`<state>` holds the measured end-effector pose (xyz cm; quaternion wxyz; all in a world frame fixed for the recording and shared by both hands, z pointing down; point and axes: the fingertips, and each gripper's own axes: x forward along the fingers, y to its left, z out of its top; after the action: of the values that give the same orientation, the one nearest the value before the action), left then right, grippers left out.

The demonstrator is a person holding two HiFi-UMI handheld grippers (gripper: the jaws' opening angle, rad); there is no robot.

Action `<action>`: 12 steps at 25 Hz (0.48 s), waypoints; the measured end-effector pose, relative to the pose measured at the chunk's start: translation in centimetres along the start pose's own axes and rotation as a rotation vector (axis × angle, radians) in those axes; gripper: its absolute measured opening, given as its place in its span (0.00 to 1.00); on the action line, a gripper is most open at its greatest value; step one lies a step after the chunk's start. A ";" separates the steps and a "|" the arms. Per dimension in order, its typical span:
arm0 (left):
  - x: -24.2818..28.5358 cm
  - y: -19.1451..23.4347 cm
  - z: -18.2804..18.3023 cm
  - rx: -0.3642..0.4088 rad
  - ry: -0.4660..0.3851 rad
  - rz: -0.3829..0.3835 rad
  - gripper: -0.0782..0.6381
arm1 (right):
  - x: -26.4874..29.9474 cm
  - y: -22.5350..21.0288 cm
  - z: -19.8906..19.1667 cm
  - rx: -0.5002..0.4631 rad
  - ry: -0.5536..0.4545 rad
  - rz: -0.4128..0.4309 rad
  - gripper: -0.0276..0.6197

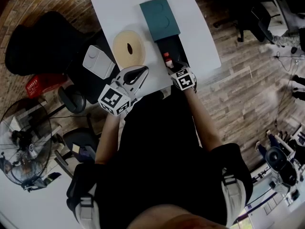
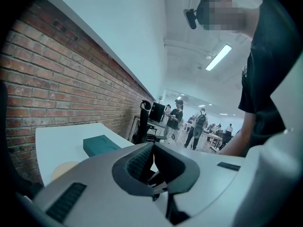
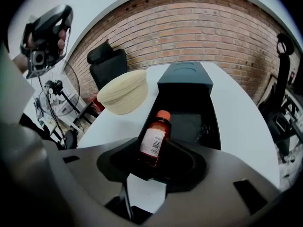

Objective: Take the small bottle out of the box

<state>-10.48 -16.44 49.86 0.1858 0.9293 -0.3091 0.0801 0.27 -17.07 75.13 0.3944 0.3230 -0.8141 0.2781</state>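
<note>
The right gripper (image 3: 154, 161) pinched the small bottle (image 3: 155, 138) low on its body, it seemed. The bottle was tilted at the near end of the black box (image 3: 187, 123). The left gripper (image 2: 152, 148) had its fingers pressed together, empty. The bottle looked light, hard and slippery, so the label part was the best place to hold it.

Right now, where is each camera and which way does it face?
Head view: on the person's head, looking steeply down at the white table; forearms, torso, left tool, right tool show.
Left gripper view: on the left tool, looking about level toward the brick wall; torso at right.
Right gripper view: on the right tool, angled down at the small bottle between its jaws.
Head and right gripper views share bottle and dark box.
</note>
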 end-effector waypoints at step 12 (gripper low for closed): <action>0.3 -0.1 0.1 -0.002 0.001 -0.007 0.14 | 0.7 -0.6 0.0 0.196 0.056 0.036 0.32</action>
<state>-10.15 -16.58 49.86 0.1870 0.9301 -0.3060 0.0797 0.39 -17.73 75.82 0.3783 0.3373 -0.7775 0.3722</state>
